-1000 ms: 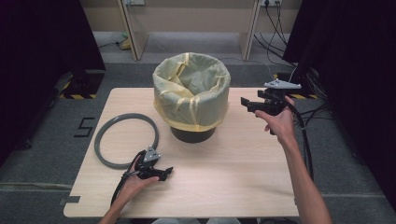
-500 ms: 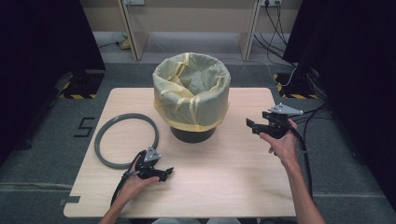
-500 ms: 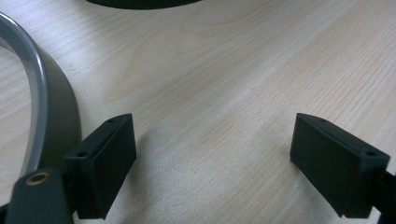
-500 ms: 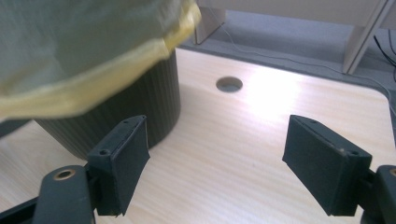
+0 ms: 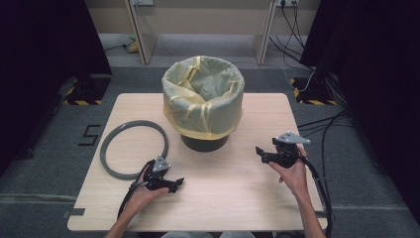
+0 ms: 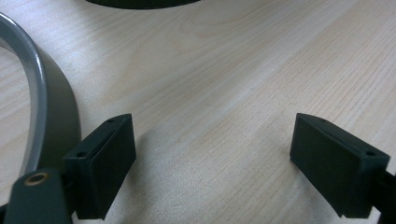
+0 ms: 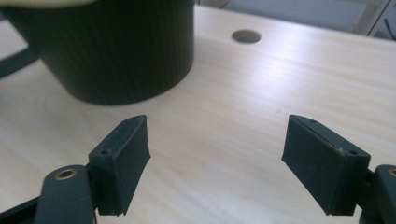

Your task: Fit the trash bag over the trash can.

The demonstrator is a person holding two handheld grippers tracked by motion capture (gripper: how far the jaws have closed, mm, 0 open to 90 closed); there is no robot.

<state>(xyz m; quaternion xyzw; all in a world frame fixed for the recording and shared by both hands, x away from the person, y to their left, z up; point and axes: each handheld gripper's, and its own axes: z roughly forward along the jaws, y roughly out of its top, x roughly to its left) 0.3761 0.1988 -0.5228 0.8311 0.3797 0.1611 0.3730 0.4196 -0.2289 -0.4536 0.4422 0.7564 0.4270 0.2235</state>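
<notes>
Grippers, left and right, gaped empty low in frame; grabbing the ring off-centre risked it snagging the bag on the bin.

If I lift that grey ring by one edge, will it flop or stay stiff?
The grey ring probably stays stiff: it holds an even circle and shows a thick band wall in the left gripper view. It looks light, being a thin open hoop. Lying flat on the table, it may slide when nudged.
</notes>
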